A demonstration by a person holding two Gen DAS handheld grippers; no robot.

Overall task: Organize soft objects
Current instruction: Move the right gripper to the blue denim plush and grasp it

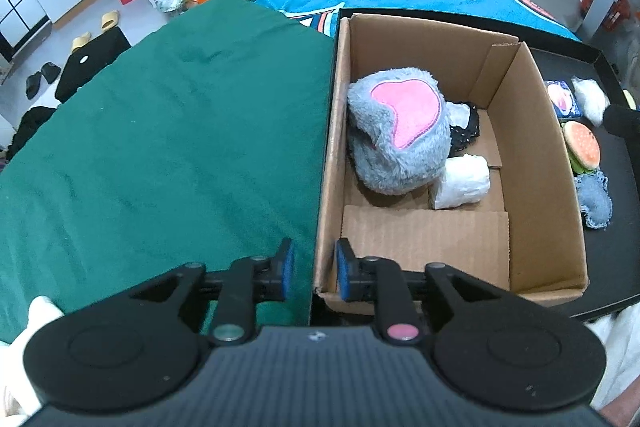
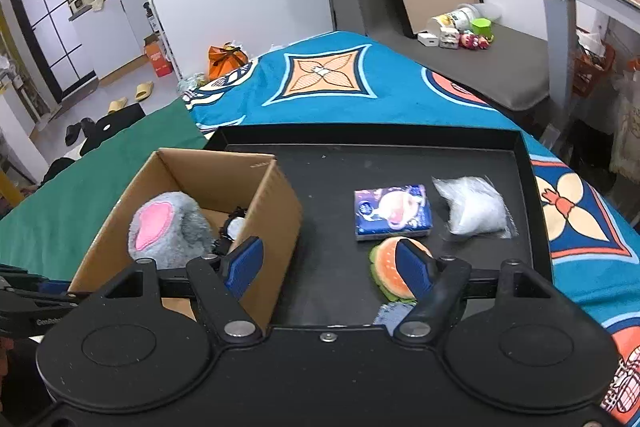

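Inside the cardboard box [image 1: 532, 163], a grey plush toy with a pink patch [image 1: 396, 131] lay against the left wall, with a white wrapped roll [image 1: 464, 183] touching its lower right side and a black dotted fabric piece [image 1: 468, 131] behind it. That box stood on a black tray [image 2: 400, 171], at its left end. The left gripper [image 1: 314, 269] hovered over the box's near left corner, its blue pads a little apart with the box wall's edge showing between them (whether they touched the cardboard could not be told); it gripped nothing. The right gripper [image 2: 332, 263] stood over the tray with its jaws spread wide and empty, the left pad in front of the box's right wall, the right pad in front of a plush hamburger [image 2: 386, 267]. Just behind the hamburger lay a blue tissue packet [image 2: 392, 213], and beside that a clear bag of white stuffing [image 2: 474, 207]. A denim scrap [image 2: 386, 315] peeked out near the tray's front edge. Under the tray lay a teal patterned blanket [image 2: 400, 87], with a green cloth [image 1: 168, 131] to the left.
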